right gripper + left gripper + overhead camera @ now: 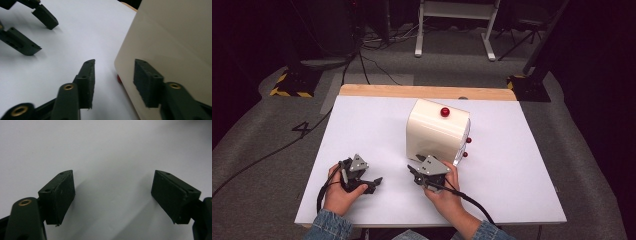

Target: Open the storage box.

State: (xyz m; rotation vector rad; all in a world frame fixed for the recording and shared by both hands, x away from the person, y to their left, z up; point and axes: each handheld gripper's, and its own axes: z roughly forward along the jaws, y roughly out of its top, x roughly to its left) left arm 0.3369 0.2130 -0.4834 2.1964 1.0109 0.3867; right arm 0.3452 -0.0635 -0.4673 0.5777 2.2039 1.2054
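Note:
A cream box (432, 132) with rounded edges stands upright on the white table (362, 130), just right of the middle. It has a red knob (445, 111) on top and two more red knobs (468, 140) on its right side. My right gripper (414, 169) is open at the box's near left corner. In the right gripper view its jaws (116, 82) straddle that corner of the box (175, 42), beside a small red foot (119, 79). My left gripper (374, 182) rests open on the table at the front left, its jaws (112, 195) wide apart with nothing between them.
A wooden strip (427, 91) runs along the table's far edge. Bare white table surface lies left of, right of and behind the box. Beyond the table are grey carpet, cables (362, 65) and stand bases with hazard stripes (292, 85).

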